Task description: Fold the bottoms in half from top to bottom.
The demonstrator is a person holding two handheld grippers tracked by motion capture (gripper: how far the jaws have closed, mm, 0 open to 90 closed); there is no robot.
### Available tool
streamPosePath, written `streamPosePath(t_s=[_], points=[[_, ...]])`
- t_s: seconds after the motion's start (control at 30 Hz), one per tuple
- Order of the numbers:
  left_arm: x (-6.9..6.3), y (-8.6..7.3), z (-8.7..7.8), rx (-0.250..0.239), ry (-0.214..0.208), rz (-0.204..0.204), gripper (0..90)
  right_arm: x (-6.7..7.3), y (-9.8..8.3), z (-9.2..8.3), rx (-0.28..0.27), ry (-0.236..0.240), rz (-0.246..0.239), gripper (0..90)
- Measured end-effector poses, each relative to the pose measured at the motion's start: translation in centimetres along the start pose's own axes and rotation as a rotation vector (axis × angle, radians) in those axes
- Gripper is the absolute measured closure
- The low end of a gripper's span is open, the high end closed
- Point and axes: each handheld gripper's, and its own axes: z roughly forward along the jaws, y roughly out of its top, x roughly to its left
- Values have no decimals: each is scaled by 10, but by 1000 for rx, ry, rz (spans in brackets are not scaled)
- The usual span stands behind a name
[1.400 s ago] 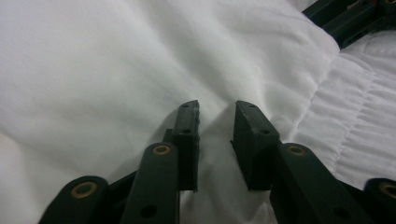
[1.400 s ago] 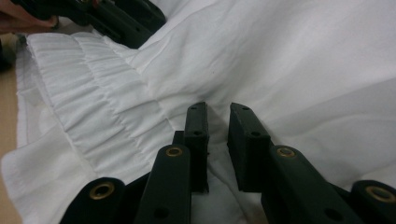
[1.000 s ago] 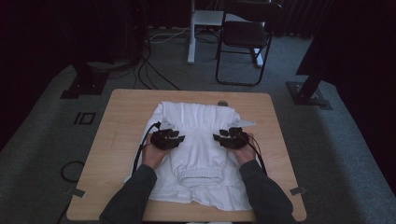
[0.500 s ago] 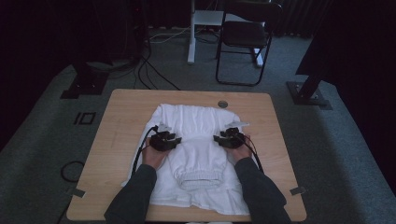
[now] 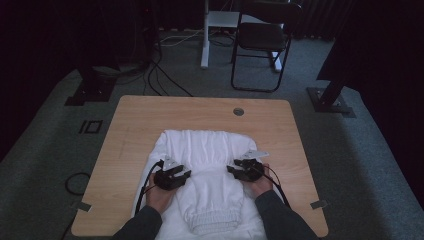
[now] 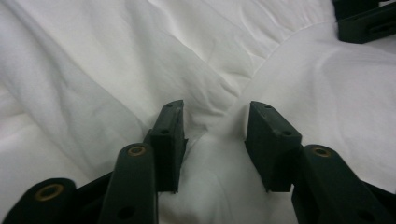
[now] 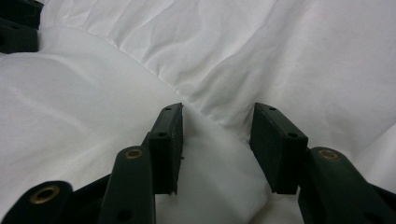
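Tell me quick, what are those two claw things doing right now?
Left gripper: jaws have just been opening, white garment fold between them.
Right gripper: open, straddling a garment fold.

A white garment of soft, sweatshirt-like cloth lies flat on the tabletop, spread over the near half and reaching the near edge. Its far end is folded into a straight, rounded edge. A ribbed cuff lies at the near edge, on top of the body. The cloth is creased, with a seam curving across it.
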Motion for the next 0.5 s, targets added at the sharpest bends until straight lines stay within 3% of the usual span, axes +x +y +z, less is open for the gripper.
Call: streamPosePath(t_s=[0.07,0.13,0.23,0.27,0.3,0.33,0.43,0.5], points=[[1,4,-4,6,0,-5,561,1,0,0,0,-4,-3,533],[6,19,-16,-15,20,-9,560,-1,0,0,-1,8,11,534],[18,44,-28,-52,94,35,548,-3,0,0,-4,19,23,533],[27,56,-31,-47,131,40,521,-3,0,0,-3,20,25,533],[27,56,-31,-47,131,40,499,-3,0,0,-3,20,25,533],[37,68,-31,-50,166,32,499,-3,0,0,-5,21,25,533],[67,93,-18,-35,214,16,446,-3,0,0,-3,19,24,533],[81,98,-3,-11,222,-6,418,-3,0,0,-3,20,25,534]])
